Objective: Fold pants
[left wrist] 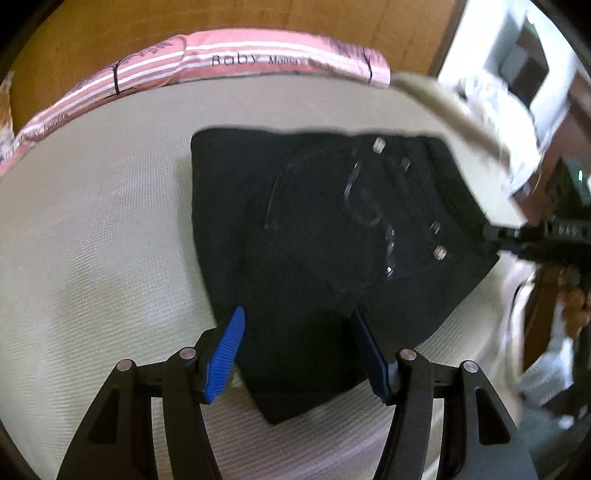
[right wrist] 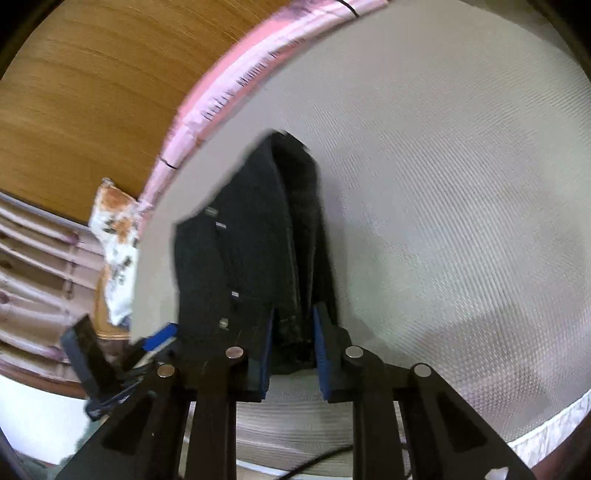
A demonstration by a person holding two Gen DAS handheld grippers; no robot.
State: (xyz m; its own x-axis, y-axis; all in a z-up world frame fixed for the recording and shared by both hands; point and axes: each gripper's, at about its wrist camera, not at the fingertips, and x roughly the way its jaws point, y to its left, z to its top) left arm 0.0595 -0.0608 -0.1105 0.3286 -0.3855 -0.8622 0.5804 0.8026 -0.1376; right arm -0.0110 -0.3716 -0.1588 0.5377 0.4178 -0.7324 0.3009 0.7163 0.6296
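Note:
Black pants (left wrist: 314,236) lie folded into a compact stack on a cream woven mat (left wrist: 92,240), the back pocket and belt loops facing up. My left gripper (left wrist: 299,321) is open, its blue pads straddling the near edge of the stack just above it. In the right wrist view the pants (right wrist: 240,240) run away from the camera. My right gripper (right wrist: 293,314) has its blue pads closed on the thick folded edge of the pants. The right gripper also shows in the left wrist view (left wrist: 491,232) at the stack's right edge.
A pink striped pillow (left wrist: 229,59) lies along the mat's far edge against a wooden headboard (left wrist: 258,18). A floral cushion (right wrist: 118,236) and curtains (right wrist: 33,266) are off the mat's left side. White cloth (left wrist: 495,110) and dark furniture (left wrist: 569,118) stand at right.

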